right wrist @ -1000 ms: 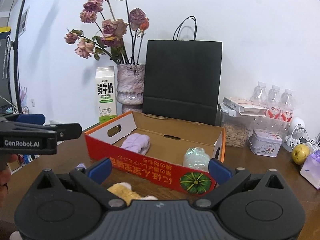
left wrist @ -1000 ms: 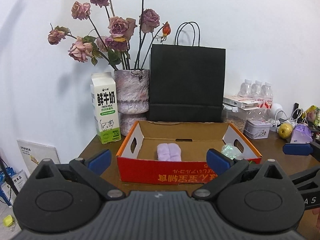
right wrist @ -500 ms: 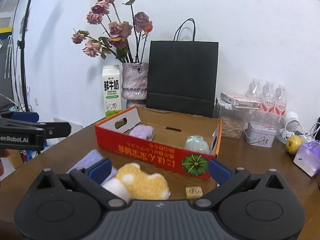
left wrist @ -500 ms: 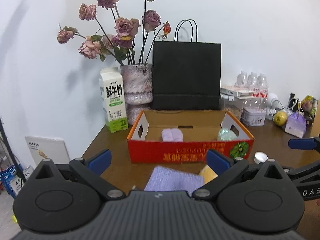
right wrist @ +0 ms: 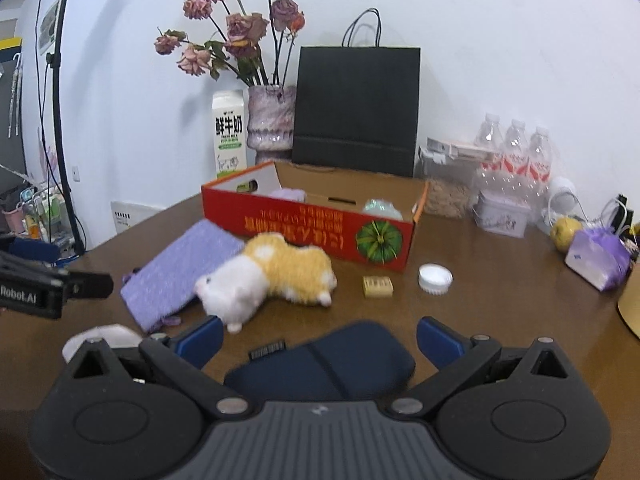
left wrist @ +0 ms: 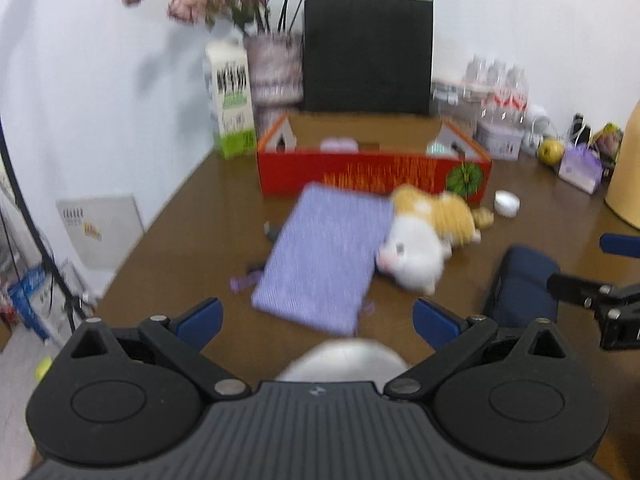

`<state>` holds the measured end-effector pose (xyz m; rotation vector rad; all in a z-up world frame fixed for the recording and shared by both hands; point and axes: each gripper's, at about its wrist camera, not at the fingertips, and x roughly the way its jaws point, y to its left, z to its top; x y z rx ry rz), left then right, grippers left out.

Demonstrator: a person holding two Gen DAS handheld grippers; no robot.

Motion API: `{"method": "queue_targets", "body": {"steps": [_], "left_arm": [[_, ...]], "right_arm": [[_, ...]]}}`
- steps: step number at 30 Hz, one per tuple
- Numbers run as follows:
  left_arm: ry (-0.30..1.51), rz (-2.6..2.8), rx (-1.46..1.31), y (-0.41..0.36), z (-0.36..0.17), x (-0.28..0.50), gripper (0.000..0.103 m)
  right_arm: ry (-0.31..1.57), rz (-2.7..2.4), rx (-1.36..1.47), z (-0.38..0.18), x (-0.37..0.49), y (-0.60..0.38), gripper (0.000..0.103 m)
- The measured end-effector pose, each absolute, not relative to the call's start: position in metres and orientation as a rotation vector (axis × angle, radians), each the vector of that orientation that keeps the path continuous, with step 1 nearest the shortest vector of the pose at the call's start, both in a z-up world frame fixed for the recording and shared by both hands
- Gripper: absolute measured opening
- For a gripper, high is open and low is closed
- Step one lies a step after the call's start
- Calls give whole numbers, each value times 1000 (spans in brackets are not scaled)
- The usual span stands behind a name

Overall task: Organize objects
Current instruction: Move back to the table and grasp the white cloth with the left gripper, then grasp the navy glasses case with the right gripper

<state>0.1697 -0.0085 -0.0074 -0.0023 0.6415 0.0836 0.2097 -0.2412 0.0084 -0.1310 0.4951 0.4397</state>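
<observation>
A red cardboard box (right wrist: 304, 229) (left wrist: 372, 174) stands open mid-table, holding a purple item (right wrist: 287, 194) and a pale green item (right wrist: 382, 208). In front of it lie a purple pouch (right wrist: 182, 270) (left wrist: 326, 258), a yellow-and-white plush toy (right wrist: 272, 272) (left wrist: 424, 236), a small tan block (right wrist: 377, 287) and a white cap (right wrist: 435, 278). A dark blue case (right wrist: 320, 366) (left wrist: 522, 286) lies just ahead of my right gripper (right wrist: 319, 338), which is open above it. My left gripper (left wrist: 316, 318) is open, with a white round thing (left wrist: 344, 364) below it.
Along the wall stand a milk carton (right wrist: 229, 134), a vase of dried roses (right wrist: 272, 120), a black paper bag (right wrist: 356, 106), water bottles (right wrist: 516, 156), a tin (right wrist: 502, 218), an apple (right wrist: 565, 232) and a purple packet (right wrist: 598, 258). A yellow object (left wrist: 626, 172) sits far right.
Both grippers have pulled back from the box and tilted down. The pouch, plush toy, blue case and small items have come into view on the near table.
</observation>
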Motion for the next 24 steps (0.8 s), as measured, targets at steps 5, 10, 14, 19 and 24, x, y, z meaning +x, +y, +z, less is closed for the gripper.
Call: {"method": "queue_targets", "body": {"steps": [5,10,14,19,24], "left_arm": [[728,130,-54,-21,-35,167,103],[729,202,-148,-33,-51,171,103],[725,240,-123,-40,-60,176,103],[728,130,-5,-37,-63,169,93],[734,-49,135,-23,-59,160,77]], "right_arm": [[525,431,-111,-7,204,-252,103],[546,416,-79,-24,205,-257,103],[547,400,-68,-31,207,-258,103],[549,410,-52,-35,208,-261,103],[560,423,-39,-37,211,-262,103]]}}
